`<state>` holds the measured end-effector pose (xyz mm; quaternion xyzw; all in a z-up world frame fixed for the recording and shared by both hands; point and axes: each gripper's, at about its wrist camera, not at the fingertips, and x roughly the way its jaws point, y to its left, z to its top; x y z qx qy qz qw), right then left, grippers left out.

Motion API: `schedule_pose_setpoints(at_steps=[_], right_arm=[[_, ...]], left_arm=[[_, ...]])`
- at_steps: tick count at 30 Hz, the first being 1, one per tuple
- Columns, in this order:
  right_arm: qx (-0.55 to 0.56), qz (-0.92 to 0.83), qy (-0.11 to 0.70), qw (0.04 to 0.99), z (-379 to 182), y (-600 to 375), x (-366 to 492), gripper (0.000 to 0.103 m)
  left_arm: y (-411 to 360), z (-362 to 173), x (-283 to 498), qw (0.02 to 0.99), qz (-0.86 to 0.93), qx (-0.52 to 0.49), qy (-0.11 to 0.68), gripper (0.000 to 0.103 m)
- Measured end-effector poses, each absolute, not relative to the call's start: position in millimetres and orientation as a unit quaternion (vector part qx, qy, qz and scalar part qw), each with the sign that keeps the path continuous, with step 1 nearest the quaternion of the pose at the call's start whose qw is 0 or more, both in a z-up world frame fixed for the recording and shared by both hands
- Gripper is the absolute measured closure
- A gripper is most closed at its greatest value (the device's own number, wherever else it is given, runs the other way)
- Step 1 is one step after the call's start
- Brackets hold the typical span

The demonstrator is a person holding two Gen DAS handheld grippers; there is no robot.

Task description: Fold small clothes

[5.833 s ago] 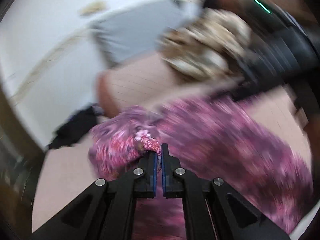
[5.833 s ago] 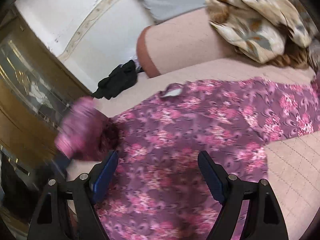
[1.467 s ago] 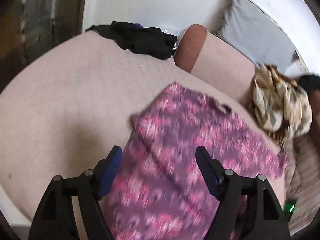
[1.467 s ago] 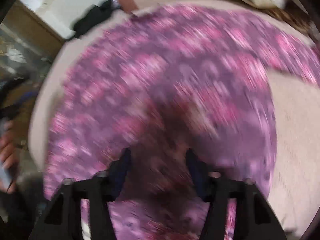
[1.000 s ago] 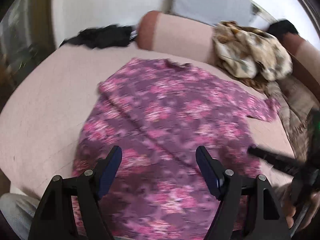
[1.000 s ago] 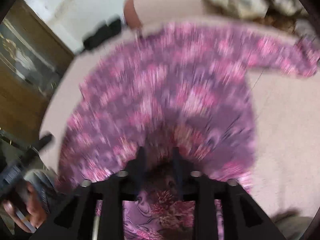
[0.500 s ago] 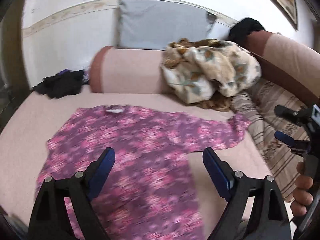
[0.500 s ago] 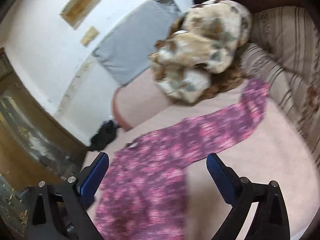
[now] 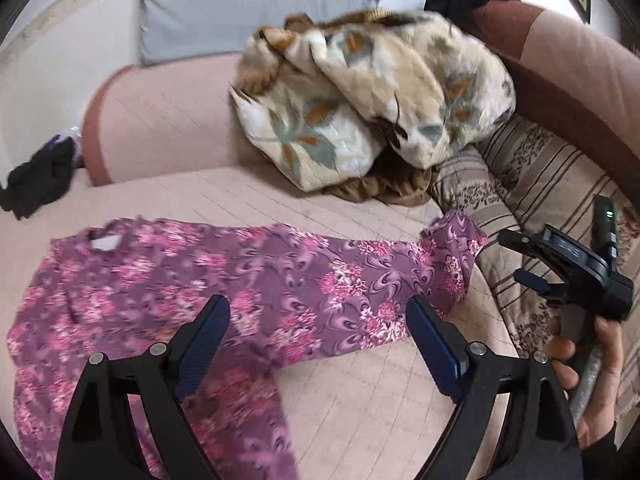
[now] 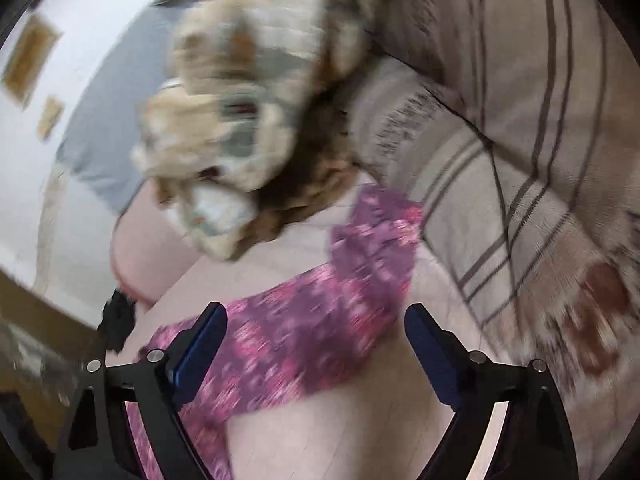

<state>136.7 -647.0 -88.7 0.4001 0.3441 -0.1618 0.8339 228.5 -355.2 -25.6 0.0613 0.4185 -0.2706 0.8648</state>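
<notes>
Purple floral top looked thin, limp, light; best pinched at the sleeve cuff. Left gripper and right gripper both gaped wide, holding nothing; right's jaws had just narrowed slightly.

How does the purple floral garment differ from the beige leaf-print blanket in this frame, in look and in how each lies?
The purple floral garment lies spread nearly flat on the pink sofa seat, one sleeve stretched toward the striped cushion; the beige leaf-print blanket sits bunched in a tall heap against the backrest. The garment looks thin, with small pink flowers; the blanket looks thick and plush, with large grey and brown leaves. Neither is folded, and neither is gripped.
</notes>
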Motion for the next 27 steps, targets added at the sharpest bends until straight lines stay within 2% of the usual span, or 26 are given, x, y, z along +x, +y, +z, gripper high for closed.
schedule_pose_setpoints(at_steps=[8,9,10,11,12,13,19,27], right_arm=[[0.485,-0.241,0.38,0.75,-174,-699,174,0.037],[0.489,-0.245,0.383,0.744,-180,-702,177,0.038],[0.483,-0.253,0.384,0.745,-181,-703,180,0.043],[0.47,-0.26,0.386,0.75,-178,-702,183,0.065],[0.461,-0.256,0.388,0.756,-176,-700,186,0.082],[0.457,-0.247,0.392,0.759,-172,-696,188,0.093],[0.396,-0.211,0.332,0.83,-97,-641,167,0.093],[0.294,-0.089,0.277,0.91,12,-484,153,0.093]], left_arm=[[-401,-49,245,0.84,-0.298,0.078,0.447,0.014],[-401,-50,245,0.84,-0.296,0.075,0.449,0.014],[-400,-51,245,0.839,-0.295,0.072,0.451,0.014],[-397,-51,245,0.838,-0.295,0.066,0.455,0.014],[-394,-52,246,0.836,-0.295,0.059,0.46,0.014],[-391,-51,246,0.834,-0.295,0.056,0.462,0.014],[-350,-40,254,0.833,-0.288,0.013,0.473,0.014],[-236,-18,270,0.821,-0.261,-0.111,0.495,0.014]])
